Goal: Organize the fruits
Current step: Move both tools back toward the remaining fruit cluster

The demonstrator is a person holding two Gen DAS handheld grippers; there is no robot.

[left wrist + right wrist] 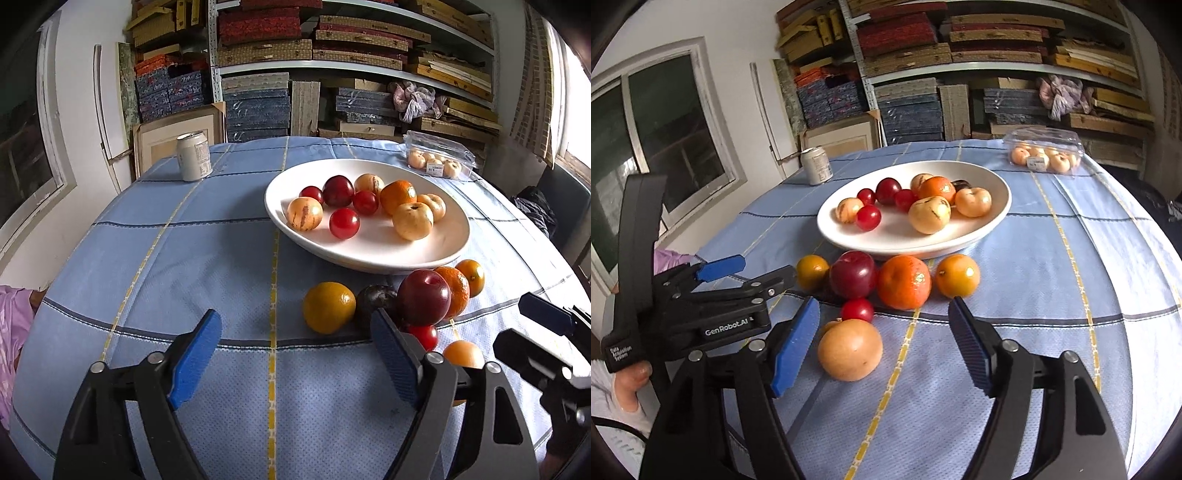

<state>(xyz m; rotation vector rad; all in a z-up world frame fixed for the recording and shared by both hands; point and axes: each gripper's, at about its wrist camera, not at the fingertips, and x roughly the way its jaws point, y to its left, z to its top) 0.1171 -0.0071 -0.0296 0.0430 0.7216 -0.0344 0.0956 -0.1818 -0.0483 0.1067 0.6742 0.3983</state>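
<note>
My left tongs (295, 354) wide open and empty, my right tongs (882, 347) open beside a round pale orange fruit (850, 350), big white bowl (993, 218) of fruit behind, blue checked bench (184, 258)

A white plate (993, 218) holds small red, pale yellow and orange fruits ahead of the right gripper (882, 345). Loose fruits lie before it: a peach-coloured one (850, 349) nearest, a red plum (852, 274), a mandarin (904, 282).
</note>
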